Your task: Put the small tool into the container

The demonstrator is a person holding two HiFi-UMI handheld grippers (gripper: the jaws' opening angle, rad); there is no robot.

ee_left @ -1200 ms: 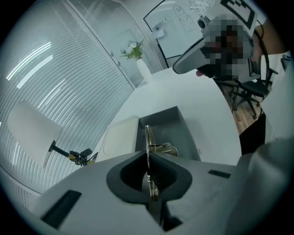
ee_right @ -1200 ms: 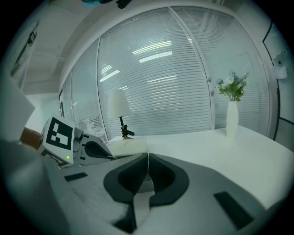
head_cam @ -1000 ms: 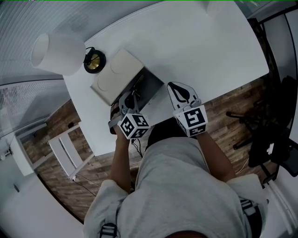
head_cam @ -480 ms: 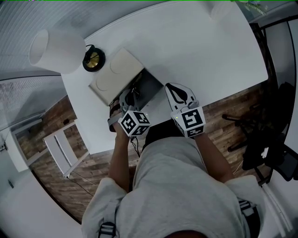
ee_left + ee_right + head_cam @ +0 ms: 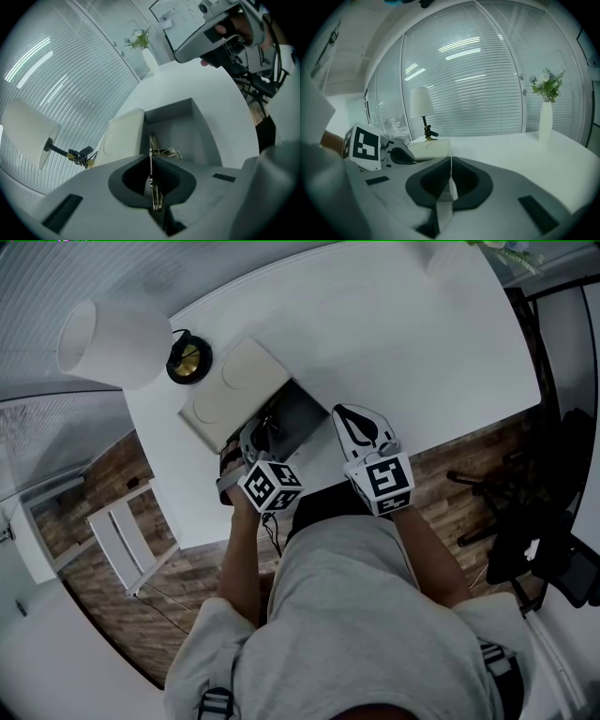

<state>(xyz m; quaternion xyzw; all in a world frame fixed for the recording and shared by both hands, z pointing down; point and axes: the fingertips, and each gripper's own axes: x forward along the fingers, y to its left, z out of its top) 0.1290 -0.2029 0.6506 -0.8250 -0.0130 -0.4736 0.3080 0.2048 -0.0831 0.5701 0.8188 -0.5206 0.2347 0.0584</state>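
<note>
The grey open container [image 5: 306, 416] sits on the white table near its front edge, with its cream lid [image 5: 232, 393] lying beside it to the left. My left gripper [image 5: 257, 439] hovers at the container's near left rim. In the left gripper view its jaws [image 5: 151, 161] are shut on a small thin metal tool [image 5: 165, 152], which sticks out over the container's floor [image 5: 190, 133]. My right gripper [image 5: 361, 427] hangs just right of the container, its jaws [image 5: 451, 180] shut with nothing between them.
A lamp with a white shade [image 5: 105, 338] and brass base [image 5: 189, 360] stands at the table's far left. A white vase with flowers [image 5: 544, 119] stands at the far right. A white chair [image 5: 131, 540] is on the wooden floor to the left.
Almost nothing has changed. The head view has shifted slightly, and both grippers keep their places by the container with the tool still held.
</note>
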